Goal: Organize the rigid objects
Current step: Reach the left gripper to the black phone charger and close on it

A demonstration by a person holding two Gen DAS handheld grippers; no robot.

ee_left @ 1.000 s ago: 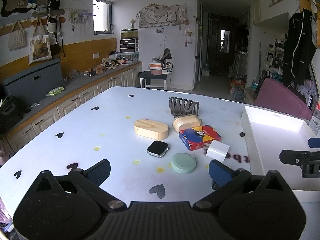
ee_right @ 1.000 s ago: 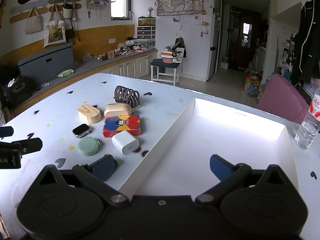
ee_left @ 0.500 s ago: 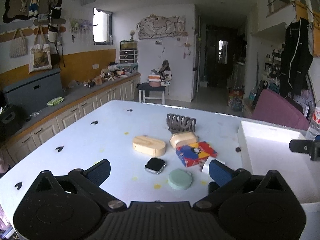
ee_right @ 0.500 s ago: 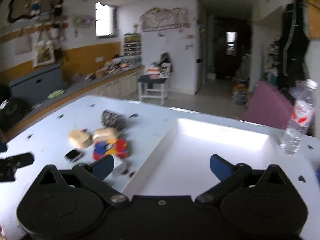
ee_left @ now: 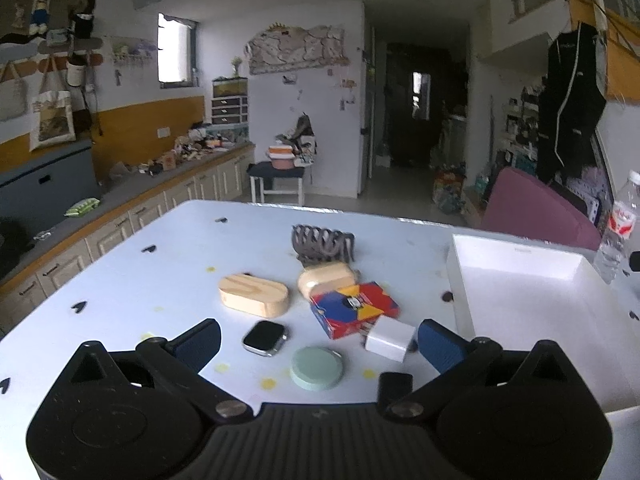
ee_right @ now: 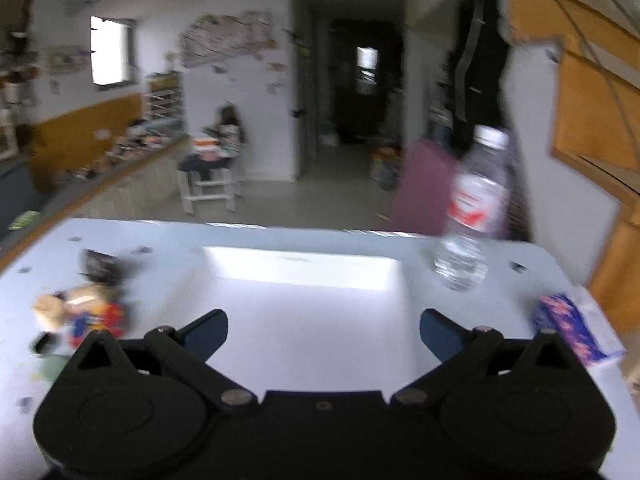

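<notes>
The left gripper hangs above the near part of the white table, its 2 blue-padded fingers spread wide and holding nothing. Between them lie a smartwatch with a dark screen, a round pale-green disc and a white cube-shaped charger. Farther off sit a red, blue and yellow box, a tan rounded case touching the box's far edge, an oval wooden box to the left and a dark claw hair clip at the far end. A shallow white tray stands to the right, with a clear plastic water bottle beyond it.

The right gripper is also spread wide and empty, over the tray's near part; this view is blurred. The bottle stands at the far right, and a blue patterned packet lies at the right edge.
</notes>
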